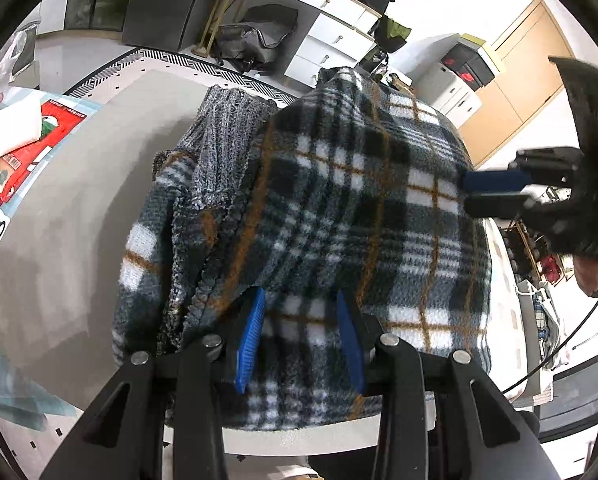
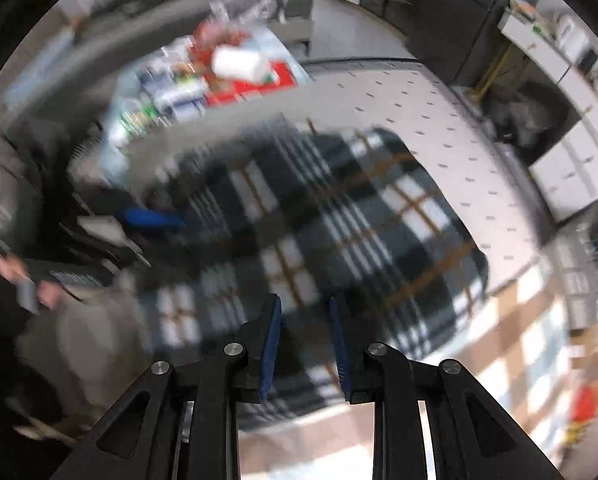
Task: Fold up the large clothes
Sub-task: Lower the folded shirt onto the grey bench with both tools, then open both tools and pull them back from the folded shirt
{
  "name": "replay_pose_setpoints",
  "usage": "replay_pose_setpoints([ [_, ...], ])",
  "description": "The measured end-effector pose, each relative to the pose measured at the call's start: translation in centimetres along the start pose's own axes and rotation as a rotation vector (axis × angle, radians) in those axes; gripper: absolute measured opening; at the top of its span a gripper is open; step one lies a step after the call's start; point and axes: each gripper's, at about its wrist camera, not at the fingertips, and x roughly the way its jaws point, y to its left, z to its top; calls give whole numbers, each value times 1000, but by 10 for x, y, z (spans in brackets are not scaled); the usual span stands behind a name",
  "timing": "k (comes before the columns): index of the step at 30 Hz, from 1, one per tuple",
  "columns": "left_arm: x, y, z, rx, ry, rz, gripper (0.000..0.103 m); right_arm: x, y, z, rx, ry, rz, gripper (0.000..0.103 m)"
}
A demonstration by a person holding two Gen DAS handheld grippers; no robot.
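The grey table (image 1: 79, 200) carried the plaid fleece garment (image 1: 359, 200), heaped over a grey knit garment (image 1: 223, 140) at its far left. The left hand-held gripper (image 1: 301, 340) stood with fingers apart over the near plaid edge. The right hand-held gripper (image 2: 306, 344), blurred, also stood apart above the plaid.

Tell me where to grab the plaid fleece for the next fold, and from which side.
Take the plaid fleece at its near hem, coming in from the table's front edge. That hem hangs slightly past the edge, right where the open left gripper sits, so one finger could likely slide under it.
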Motion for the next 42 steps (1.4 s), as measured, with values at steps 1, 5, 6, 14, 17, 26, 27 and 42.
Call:
replay_pose_setpoints([
  [1,1,0,0,-1,3,3,31,6,-1,-1,17,12,1,23],
  [5,1,-2,1,-9,5,24,31,41,-14,11,165,27,99,14],
  [6,1,-2,1,-12,6,28,31,47,-16,13,187,28,112,11],
  [14,3,-6,1,-12,15,52,31,53,-15,16,247,-23,91,2],
  [17,3,-9,0,0,16,58,31,20,-20,10,244,-131,129,5],
  [26,3,-13,-2,0,14,82,31,5,-46,7,253,-176,-63,43],
  [27,4,-13,-3,2,16,83,31,13,-42,12,230,-152,-92,44],
  [42,0,-9,-3,-43,15,79,31,39,-45,13,311,-145,-138,46],
])
